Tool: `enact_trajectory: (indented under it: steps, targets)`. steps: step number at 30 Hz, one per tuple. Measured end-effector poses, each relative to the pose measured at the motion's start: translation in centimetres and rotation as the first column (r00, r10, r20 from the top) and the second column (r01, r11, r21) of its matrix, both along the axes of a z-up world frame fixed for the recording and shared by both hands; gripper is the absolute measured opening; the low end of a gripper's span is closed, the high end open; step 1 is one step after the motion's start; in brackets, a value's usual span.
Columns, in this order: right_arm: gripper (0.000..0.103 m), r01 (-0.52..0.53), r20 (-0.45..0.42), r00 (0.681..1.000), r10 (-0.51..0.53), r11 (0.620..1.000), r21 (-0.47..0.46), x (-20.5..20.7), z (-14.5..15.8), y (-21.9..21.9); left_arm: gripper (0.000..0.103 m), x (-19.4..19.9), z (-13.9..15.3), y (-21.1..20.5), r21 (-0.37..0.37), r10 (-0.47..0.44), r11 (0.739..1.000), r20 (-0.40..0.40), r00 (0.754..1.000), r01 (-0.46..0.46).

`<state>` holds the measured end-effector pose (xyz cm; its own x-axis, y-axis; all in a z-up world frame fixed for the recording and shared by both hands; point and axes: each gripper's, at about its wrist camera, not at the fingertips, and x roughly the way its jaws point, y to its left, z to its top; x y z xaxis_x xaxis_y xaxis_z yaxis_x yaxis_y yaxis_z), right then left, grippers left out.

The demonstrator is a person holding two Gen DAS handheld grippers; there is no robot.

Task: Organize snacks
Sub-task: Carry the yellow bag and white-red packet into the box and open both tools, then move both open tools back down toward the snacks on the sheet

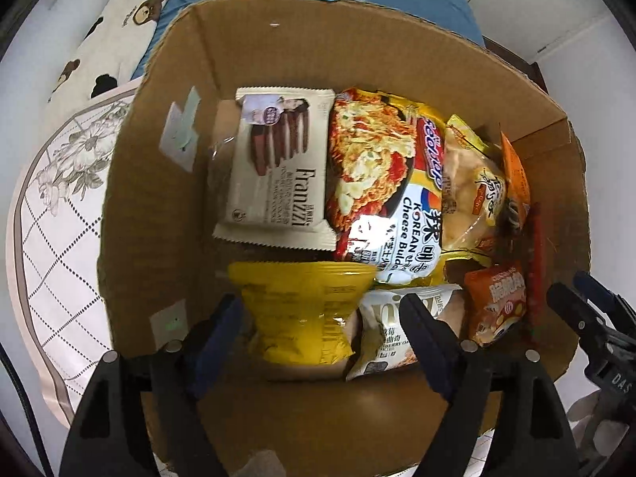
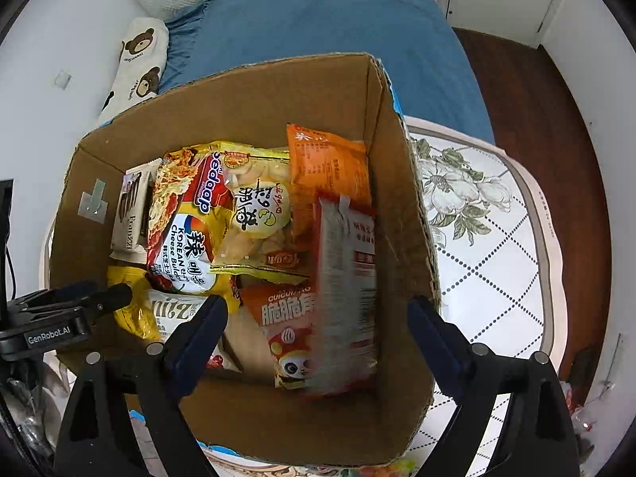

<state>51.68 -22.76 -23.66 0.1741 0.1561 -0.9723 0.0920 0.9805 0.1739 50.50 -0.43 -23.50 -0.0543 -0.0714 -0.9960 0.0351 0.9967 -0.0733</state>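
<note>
An open cardboard box (image 1: 159,218) holds several snack packs: a cream Franzzi biscuit pack (image 1: 274,167), a Korean cheese noodle pack (image 1: 381,183) and a small orange pack (image 1: 497,302). My left gripper (image 1: 318,314) points down into the box and is open. A crumpled yellow packet (image 1: 302,310) lies between its fingers, and the pads stand clear of it. Over the same box (image 2: 258,99), at its right side, my right gripper (image 2: 318,318) is open too. A red and white packet (image 2: 346,298), blurred, stands on edge between its fingers, untouched.
The box sits on a white quilted mat with a flower print (image 2: 497,238). Blue bedding (image 2: 318,20) and a bear-print pillow (image 2: 139,59) lie behind it. Dark wooden floor (image 2: 556,119) shows at the right. The other gripper (image 1: 588,310) hangs at the box's right rim.
</note>
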Motion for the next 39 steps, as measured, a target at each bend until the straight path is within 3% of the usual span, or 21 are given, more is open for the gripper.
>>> enact_trajectory:
  steps: [7,20,29,39]
  targets:
    - [0.094,0.000,0.032,0.999,0.000,1.000,-0.024,-1.1,0.6,1.0,0.081,-1.1,0.7,-0.3,-0.005,0.020,1.000,0.047,0.999,-0.020]
    - [0.094,-0.008,0.125,0.992,0.019,0.996,-0.089,-4.8,3.1,2.8,0.081,-6.2,5.5,0.0,0.044,0.014,0.999,0.221,0.975,-0.025]
    - [0.094,0.001,0.237,0.971,0.027,0.993,-0.115,-9.1,7.3,3.3,0.081,-10.1,10.0,-0.1,0.067,0.000,0.997,0.371,0.929,-0.027]
    - [0.094,0.016,0.370,0.928,0.037,0.990,-0.139,-14.9,13.1,3.5,0.081,-15.2,15.8,-1.4,0.061,-0.031,0.998,0.515,0.856,0.000]
